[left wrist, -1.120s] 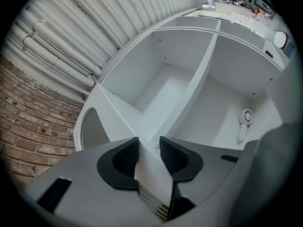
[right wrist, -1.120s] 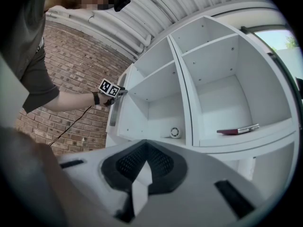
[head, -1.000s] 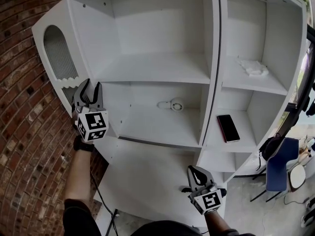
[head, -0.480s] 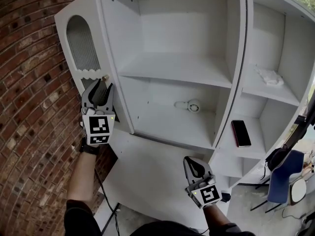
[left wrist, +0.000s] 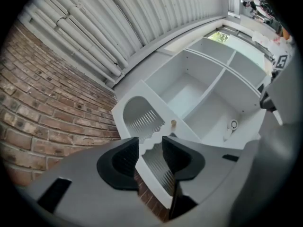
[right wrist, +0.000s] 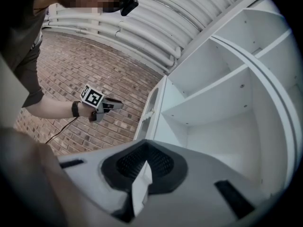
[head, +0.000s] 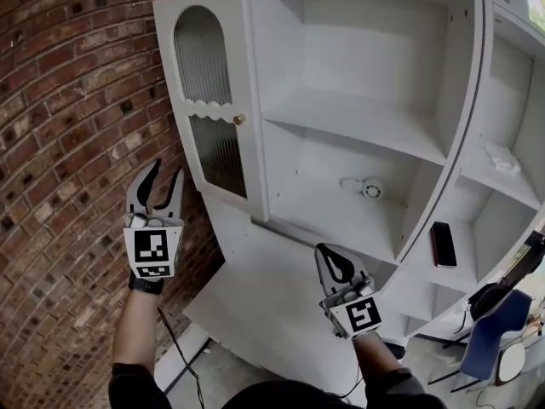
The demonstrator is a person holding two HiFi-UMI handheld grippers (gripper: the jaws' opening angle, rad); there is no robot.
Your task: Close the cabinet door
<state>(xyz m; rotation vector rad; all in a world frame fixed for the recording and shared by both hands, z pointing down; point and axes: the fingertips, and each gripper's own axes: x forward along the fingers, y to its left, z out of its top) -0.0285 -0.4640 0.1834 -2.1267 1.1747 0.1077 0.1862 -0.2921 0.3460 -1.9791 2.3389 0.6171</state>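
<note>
The white cabinet stands against a brick wall. Its door is not closed. It hangs open on the left side, at about 11 o'clock in the head view, and it turns an arched panel of ribbed glass and a small round knob toward the person.

The left gripper is at 8 o'clock in the head view, in front of the bricks. The door is at about 1 o'clock from it, near but not touching. Its jaws have just been opening. They are spread, with nothing between them; in the left gripper view only the far door shows through the gap.

The right gripper is at 5 o'clock, before the low white front of the cabinet. Its jaws are pressed together at the tips and they pinch nothing.

Inside the cabinet, a round white thing lies on the second shelf, at about 3 o'clock from the knob. A dark phone lies in the next section to the right, at 4 o'clock. A blue chair stands on the floor at the right edge.
</note>
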